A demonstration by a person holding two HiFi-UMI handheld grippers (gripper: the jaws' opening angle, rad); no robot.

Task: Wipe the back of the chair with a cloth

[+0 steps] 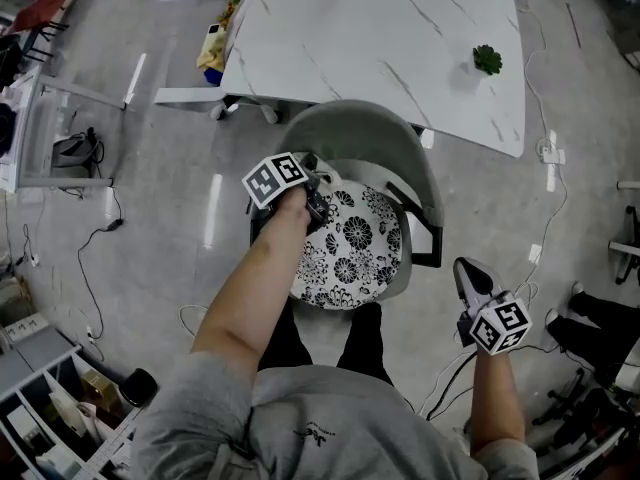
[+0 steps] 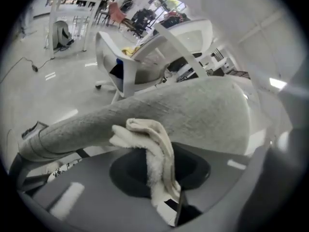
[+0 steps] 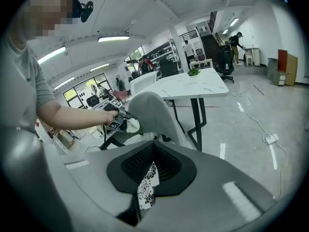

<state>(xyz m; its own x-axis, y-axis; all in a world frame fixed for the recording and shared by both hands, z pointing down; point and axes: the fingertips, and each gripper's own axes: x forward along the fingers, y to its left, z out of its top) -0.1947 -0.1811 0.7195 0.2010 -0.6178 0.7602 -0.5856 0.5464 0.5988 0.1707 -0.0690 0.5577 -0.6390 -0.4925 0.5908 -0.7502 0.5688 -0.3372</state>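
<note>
A: Left claw (image 1: 316,205), state?

B: Clamped on the cloth (image 2: 155,164). The cream cloth was seen pinched between the jaws, with its bunched end laid against the grey chair back (image 2: 203,111). In the head view, contact was logged at the back's 9 o'clock end.

A: Right claw (image 1: 468,276)?

B: The jaws were pressed together and nothing was gripped. It was held off the chair, at 4 o'clock of the floral seat cushion (image 1: 352,248) and apart from it.

A: Surroundings?

B: A white marble desk (image 1: 380,28) was noted at 12 o'clock of the chair. A small green plant (image 1: 487,60) was seen on it, toward 2 o'clock.
</note>
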